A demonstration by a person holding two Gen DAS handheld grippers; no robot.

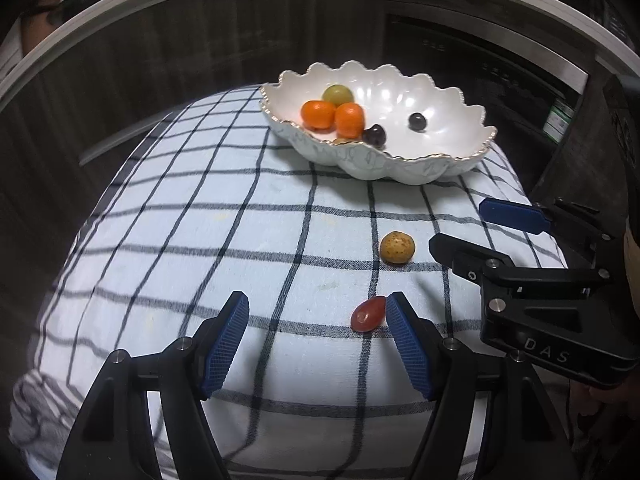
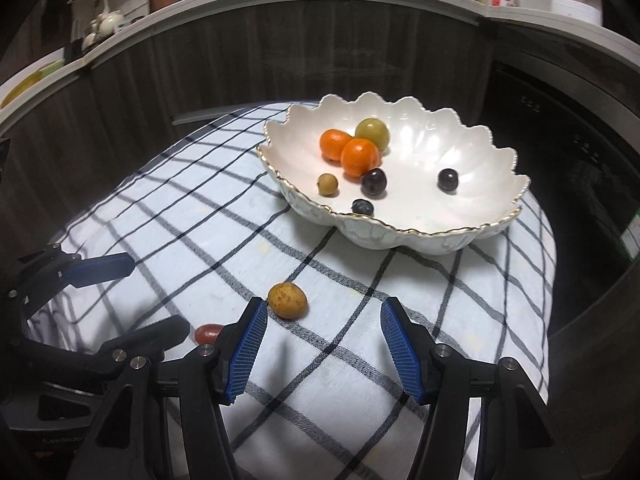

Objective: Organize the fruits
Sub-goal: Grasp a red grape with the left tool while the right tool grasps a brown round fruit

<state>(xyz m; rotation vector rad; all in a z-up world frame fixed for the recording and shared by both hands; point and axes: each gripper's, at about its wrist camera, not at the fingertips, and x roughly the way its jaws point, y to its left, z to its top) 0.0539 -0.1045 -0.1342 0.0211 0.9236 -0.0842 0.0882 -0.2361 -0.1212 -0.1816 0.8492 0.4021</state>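
Red grape on the checked cloth, just beside the left gripper's right pad, outside the gap. Tan fruit nearby on the cloth, just off the right gripper's left pad. Both grippers' jaws apart, nothing between them. Scalloped bowl farther back holds two oranges, one green fruit, dark grapes.

— What was obscured in the right wrist view?

— The red fruit lay half hidden behind the right gripper's left finger. The blueberry sat partly below the bowl's rim.

— And the left wrist view?

— A small tan fruit barely showed above the rim; its kind was indeterminable.
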